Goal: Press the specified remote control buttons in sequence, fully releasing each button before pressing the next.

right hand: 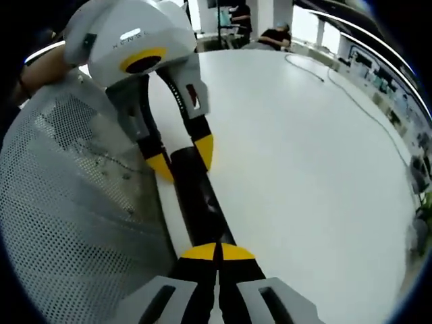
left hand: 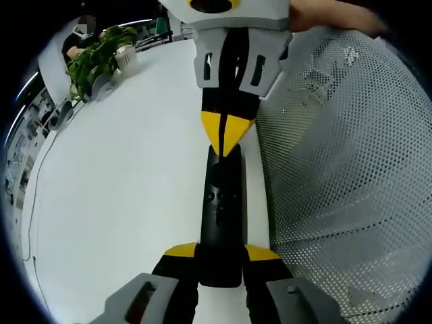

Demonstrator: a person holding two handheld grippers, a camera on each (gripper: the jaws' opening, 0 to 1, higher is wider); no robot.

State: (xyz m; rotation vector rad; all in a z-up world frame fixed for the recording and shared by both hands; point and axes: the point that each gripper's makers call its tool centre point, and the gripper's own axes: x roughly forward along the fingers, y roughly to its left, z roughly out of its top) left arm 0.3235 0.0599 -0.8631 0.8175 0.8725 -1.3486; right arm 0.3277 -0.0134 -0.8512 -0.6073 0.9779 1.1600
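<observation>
The remote control (left hand: 221,216) is a slim, rigid black bar, likely light plastic with a smooth, slightly slippery shell, so it is best held across its narrow sides near one end, leaving the button face free. It should tolerate a firm pinch, but it could skid on the white tabletop (left hand: 128,196) if pushed from the tip without a steadying hold.

It looks long and narrow, matte to glossy black, with a small cluster of buttons near mid-length; their markings are too small to read.

The left hand-held gripper (left hand: 220,260) has its yellow-tipped jaws parted just enough to straddle the near end of the remote, one on each side, apparently clamping it flat on the tabletop. The remote runs straight ahead from those jaws. The right hand-held gripper (right hand: 217,253) has its jaws drawn together into a single point, holding nothing, with the tips resting on or just above the remote's far end; contact cannot be confirmed. A perforated grey mesh surface (left hand: 337,169) lies just beside the remote, to the right of the left gripper.
</observation>
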